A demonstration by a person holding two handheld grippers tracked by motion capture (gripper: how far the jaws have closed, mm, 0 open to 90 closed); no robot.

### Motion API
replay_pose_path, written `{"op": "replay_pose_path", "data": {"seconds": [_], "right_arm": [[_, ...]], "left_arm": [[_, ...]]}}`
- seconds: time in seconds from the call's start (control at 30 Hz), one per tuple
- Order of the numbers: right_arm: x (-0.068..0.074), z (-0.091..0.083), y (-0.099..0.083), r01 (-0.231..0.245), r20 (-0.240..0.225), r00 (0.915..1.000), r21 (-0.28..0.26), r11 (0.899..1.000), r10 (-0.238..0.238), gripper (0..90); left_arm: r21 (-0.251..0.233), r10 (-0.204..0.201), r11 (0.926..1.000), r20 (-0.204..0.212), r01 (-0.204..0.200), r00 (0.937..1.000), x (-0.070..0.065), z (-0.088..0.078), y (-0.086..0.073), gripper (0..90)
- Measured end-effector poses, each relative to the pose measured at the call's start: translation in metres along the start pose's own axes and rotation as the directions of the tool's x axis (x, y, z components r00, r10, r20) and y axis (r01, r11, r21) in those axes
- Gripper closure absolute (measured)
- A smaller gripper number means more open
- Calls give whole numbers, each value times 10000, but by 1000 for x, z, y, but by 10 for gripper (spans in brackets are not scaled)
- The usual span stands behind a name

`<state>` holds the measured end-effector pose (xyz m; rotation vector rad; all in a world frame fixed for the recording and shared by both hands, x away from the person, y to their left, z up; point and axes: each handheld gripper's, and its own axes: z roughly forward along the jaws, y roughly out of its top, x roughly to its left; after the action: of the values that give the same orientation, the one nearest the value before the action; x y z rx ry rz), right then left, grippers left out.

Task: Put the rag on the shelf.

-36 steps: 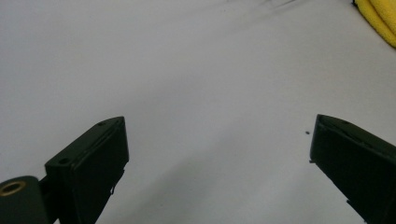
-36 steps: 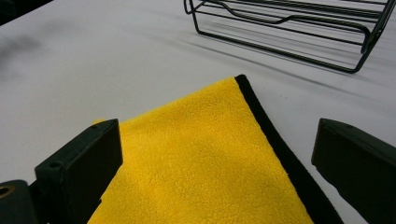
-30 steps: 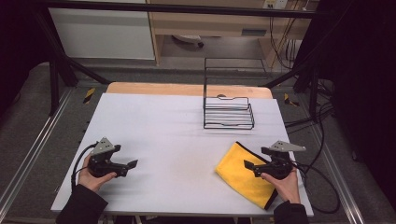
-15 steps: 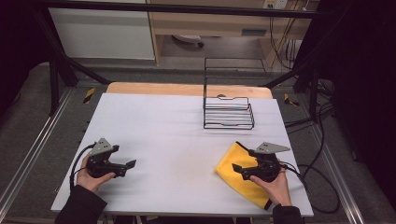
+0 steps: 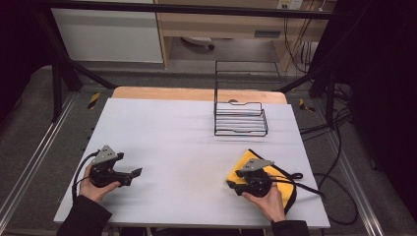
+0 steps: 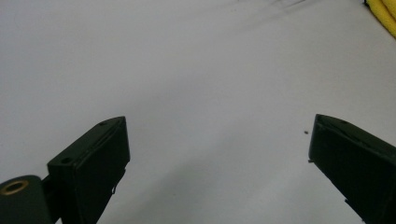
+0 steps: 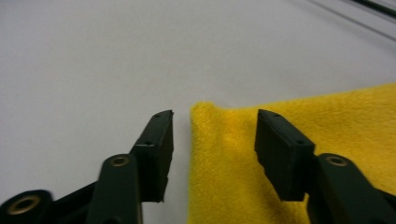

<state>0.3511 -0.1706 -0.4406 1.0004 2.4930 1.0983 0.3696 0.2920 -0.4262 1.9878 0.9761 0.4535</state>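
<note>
A yellow cloth (image 5: 249, 160) lies folded on the white table (image 5: 172, 128) at the near right. My right gripper (image 5: 235, 186) sits low at the cloth's near-left corner, pointing left. In the right gripper view the cloth's corner (image 7: 224, 140) lies between the jaws of the right gripper (image 7: 215, 126); one jaw rests on bare table beside the edge, the other over the pile. The jaws have just been closing and the pads do not press the cloth. My left gripper (image 5: 136, 173) rests at the near left, jaws wide, with nothing between them (image 6: 217, 135).
A black wire basket (image 5: 241, 118) stands at the back right of the table, behind the cloth. Black cables (image 5: 314, 187) trail from the right gripper off the table's right edge. A wooden strip (image 5: 196, 93) runs along the far edge.
My right gripper has slid left and a little down across the cloth to its near-left corner, and its jaws have narrowed. The left gripper has stayed where it was.
</note>
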Motion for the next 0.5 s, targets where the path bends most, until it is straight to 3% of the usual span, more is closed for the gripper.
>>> {"op": "replay_pose_path", "data": {"seconds": [0.13, 0.3, 0.5], "right_arm": [[5, 4, -2, 433, 557, 9975, 170, 9989, -442, 622], [4, 4, -2, 727, 720, 9947, 209, 9971, -740, 786], [2, 2, 2, 378, 591, 9975, 217, 9991, -390, 838]], "left_arm": [[27, -33, 10000, -20, 33, 10000, 1, 0, -1, 53], [40, -43, 10000, -53, 43, 10000, 1, 1, -1, 53], [50, -26, 10000, -58, 27, 10000, 1, 1, -1, 56]]}}
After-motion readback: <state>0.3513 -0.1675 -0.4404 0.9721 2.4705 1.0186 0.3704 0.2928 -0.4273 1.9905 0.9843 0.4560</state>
